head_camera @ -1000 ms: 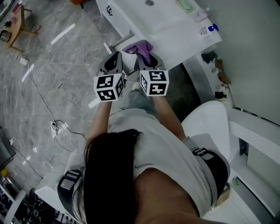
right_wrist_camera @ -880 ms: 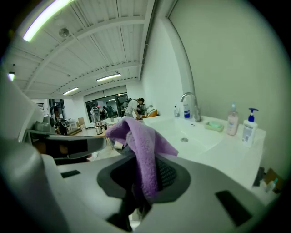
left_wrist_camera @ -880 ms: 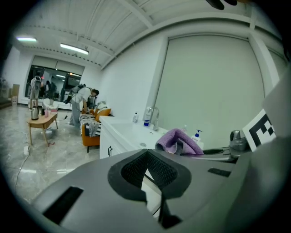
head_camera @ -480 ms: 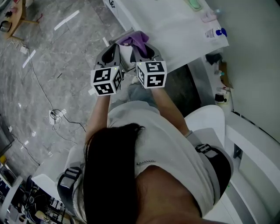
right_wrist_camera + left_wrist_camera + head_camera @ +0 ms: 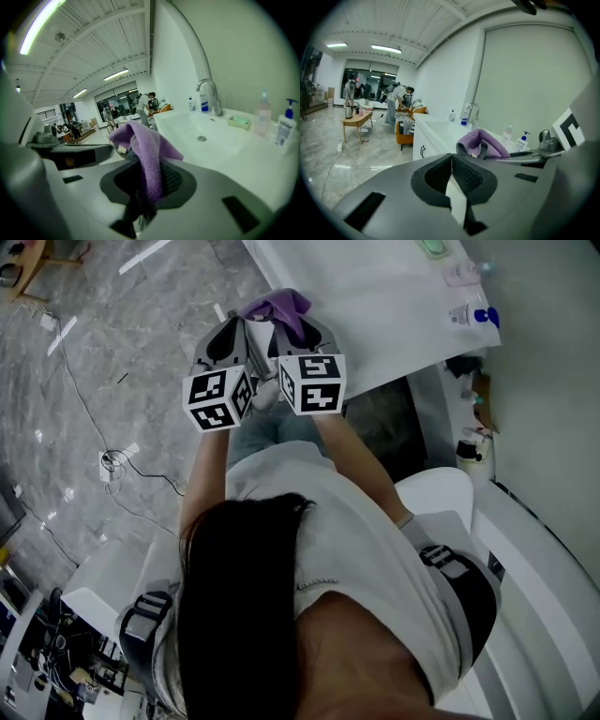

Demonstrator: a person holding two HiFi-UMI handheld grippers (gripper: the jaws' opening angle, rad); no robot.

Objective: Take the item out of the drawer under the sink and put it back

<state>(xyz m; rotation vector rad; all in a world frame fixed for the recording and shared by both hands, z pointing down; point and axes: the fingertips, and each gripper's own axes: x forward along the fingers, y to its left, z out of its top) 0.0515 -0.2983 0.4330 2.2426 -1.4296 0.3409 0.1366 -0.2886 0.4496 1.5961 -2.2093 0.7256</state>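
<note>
Right tongs are clamped on the purple cloth, pads pinching a fold of it, so the item is out and in my grip. It hangs in the air in front of me, just off the front edge of the white surface, with the sink beyond it. Left tongs ride just beside the right ones, pads closed tip to tip, nothing between them.

By my reading the take-out half is done and I'm at the turn: the cloth has to go back. That calls for bringing it down to the drawer under the sink. From here I see only the cabinet front with its dark handle, and I can't tell whether any drawer stands open. If it's shut, the empty left tongs will have to pull it. Then I lower the cloth in and open the right pads.

The cloth itself is soft and fuzzy like towelling, and limp. It's bunched above the pads and flops over them in a thick fold, a small pale tag showing at one edge. It'll sag wherever it's let go, so it wants a low release inside the drawer.
</note>
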